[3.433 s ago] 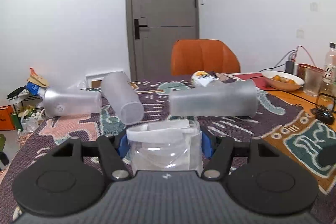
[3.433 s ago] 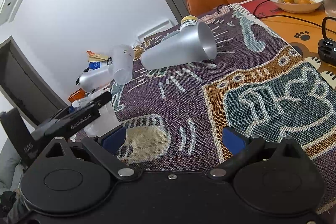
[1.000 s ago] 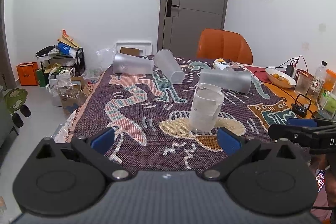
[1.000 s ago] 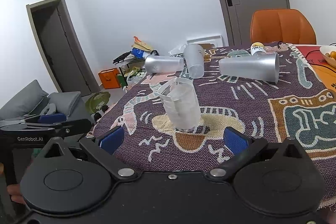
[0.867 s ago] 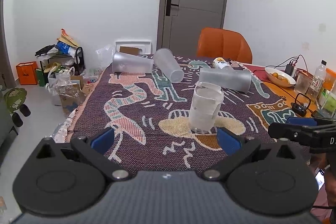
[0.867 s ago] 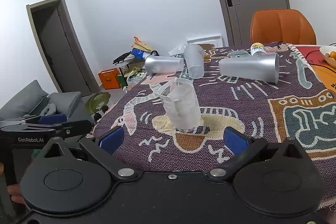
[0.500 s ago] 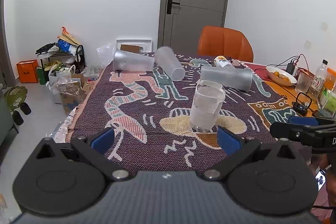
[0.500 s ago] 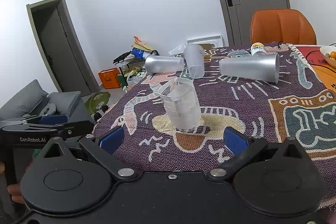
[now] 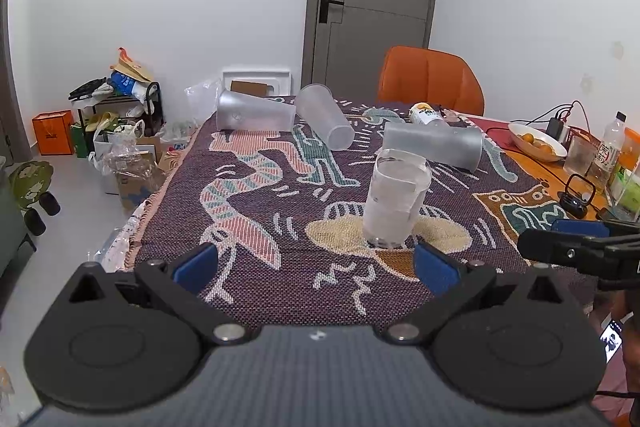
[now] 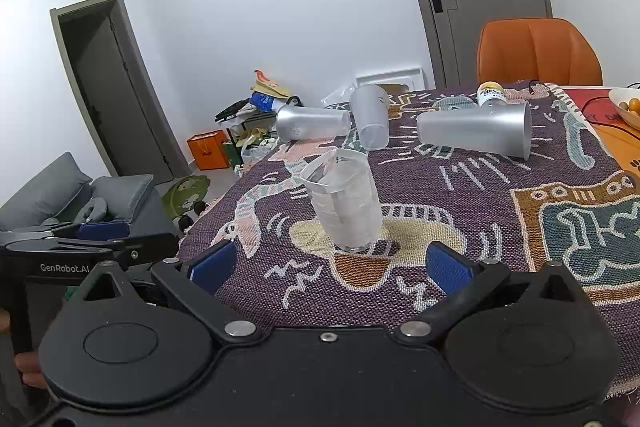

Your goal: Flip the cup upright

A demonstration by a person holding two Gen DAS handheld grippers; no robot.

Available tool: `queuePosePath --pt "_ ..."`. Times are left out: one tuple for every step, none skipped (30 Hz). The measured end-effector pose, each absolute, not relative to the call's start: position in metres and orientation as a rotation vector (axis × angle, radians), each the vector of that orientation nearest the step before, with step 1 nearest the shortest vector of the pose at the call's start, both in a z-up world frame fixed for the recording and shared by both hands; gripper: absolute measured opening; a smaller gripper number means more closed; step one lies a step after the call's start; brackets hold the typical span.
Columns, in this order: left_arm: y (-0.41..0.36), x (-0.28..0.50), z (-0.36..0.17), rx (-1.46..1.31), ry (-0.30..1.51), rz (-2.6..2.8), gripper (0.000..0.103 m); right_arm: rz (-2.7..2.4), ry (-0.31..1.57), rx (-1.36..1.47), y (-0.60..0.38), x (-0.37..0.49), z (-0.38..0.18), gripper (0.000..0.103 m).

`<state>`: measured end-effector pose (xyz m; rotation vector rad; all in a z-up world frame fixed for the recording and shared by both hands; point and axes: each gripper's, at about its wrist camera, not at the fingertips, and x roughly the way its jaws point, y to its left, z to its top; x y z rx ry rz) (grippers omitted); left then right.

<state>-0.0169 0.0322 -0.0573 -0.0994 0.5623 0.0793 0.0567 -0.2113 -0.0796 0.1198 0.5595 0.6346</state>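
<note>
Bare cloth [image 9: 280, 291] before upright cup [image 9: 394, 201] — three fallen cups [image 9: 434, 145] crowd behind, sides free

A clear, see-through plastic cup [image 9: 397, 202] [image 10: 345, 203] is standing upright with its open mouth facing up. It is sitting on a pale yellow patch of the purple patterned cloth. Nothing is touching it. Three frosted plastic cups are lying on their sides well behind it.
</note>
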Motion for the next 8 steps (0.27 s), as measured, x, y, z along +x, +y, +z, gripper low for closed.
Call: queuePosePath --pt "0.0318 -0.0165 -0.0573 -0.1 0.563 0.08 0.103 0.634 0.56 0.121 -0.2114 0.0566 -0.0798 0.103" --pt "0.032 -0.0165 -0.0573 -0.102 0.564 0.081 0.103 0.634 0.56 0.121 -0.2115 0.0566 -0.0798 0.103" --pt "0.0321 -0.0163 -0.0575 -0.103 0.565 0.081 0.103 0.634 0.561 0.121 -0.2114 0.0566 -0.0798 0.103" --pt "0.0322 -0.0163 -0.0577 -0.103 0.566 0.08 0.103 0.634 0.561 0.12 -0.2114 0.0567 -0.0798 0.103" --pt "0.0321 -0.0164 -0.0578 -0.102 0.567 0.079 0.103 0.635 0.561 0.12 -0.2115 0.0567 -0.0798 0.103" --pt "0.0314 -0.0167 -0.0578 -0.101 0.565 0.077 0.103 0.635 0.561 0.12 -0.2114 0.0567 -0.0798 0.103" --pt "0.0313 -0.0174 -0.0579 -0.102 0.561 0.077 0.103 0.635 0.561 0.119 -0.2112 0.0569 -0.0801 0.103" --pt "0.0316 -0.0172 -0.0581 -0.104 0.559 0.076 0.103 0.635 0.562 0.117 -0.2111 0.0572 -0.0807 0.103"
